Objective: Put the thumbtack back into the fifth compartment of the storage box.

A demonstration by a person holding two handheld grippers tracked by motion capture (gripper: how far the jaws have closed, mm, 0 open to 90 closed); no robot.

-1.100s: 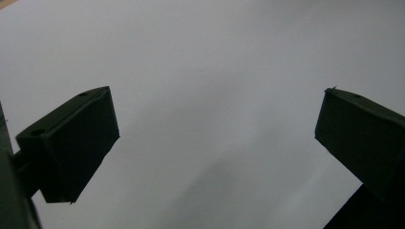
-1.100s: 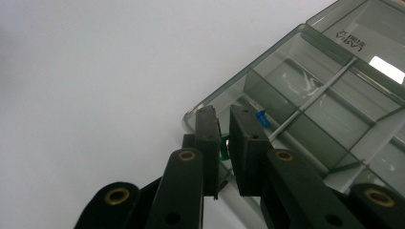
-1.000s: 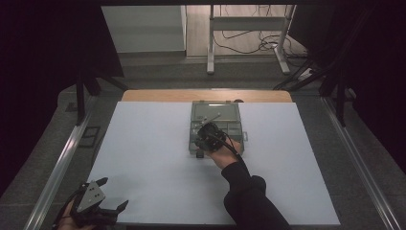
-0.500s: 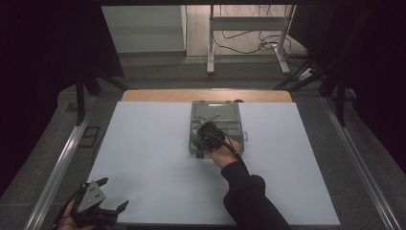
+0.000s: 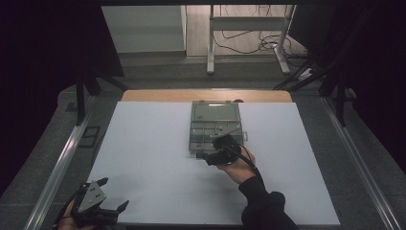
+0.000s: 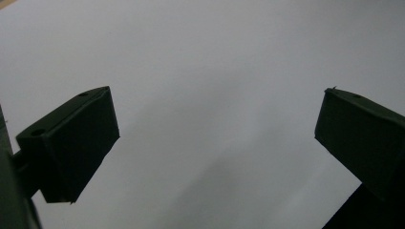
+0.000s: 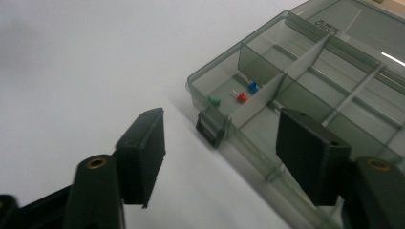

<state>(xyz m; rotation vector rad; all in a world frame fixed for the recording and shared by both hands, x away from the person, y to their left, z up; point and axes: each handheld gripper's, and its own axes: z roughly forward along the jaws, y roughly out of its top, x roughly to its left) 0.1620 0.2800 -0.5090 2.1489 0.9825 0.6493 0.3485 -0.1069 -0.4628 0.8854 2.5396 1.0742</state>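
A grey see-through compartment box (image 5: pixel 215 125) (image 7: pixel 305 81) lies with its lid open at the far middle of the white table (image 5: pixel 153 158). In its near-left compartment lie a green pin (image 7: pixel 214 100), a red pin (image 7: pixel 241 97) and a blue pin (image 7: pixel 252 87). My right gripper (image 5: pixel 208 153) (image 7: pixel 224 143) hovers at the box's near edge, by the dark latch (image 7: pixel 211 128). Its jaws have just been opening and nothing is between them. My left gripper (image 5: pixel 115 192) (image 6: pixel 215 143) rests open at the table's near-left corner, holding nothing.
The other compartments I can see in the right gripper view look bare. A wooden strip (image 5: pixel 206 95) borders the table's far edge. Metal rails (image 5: pixel 62 158) run along both sides. White tabletop stretches left and right of the box.
My right gripper has drawn back from over the box to its near edge, and its jaws have spread apart. The left gripper has stayed put.
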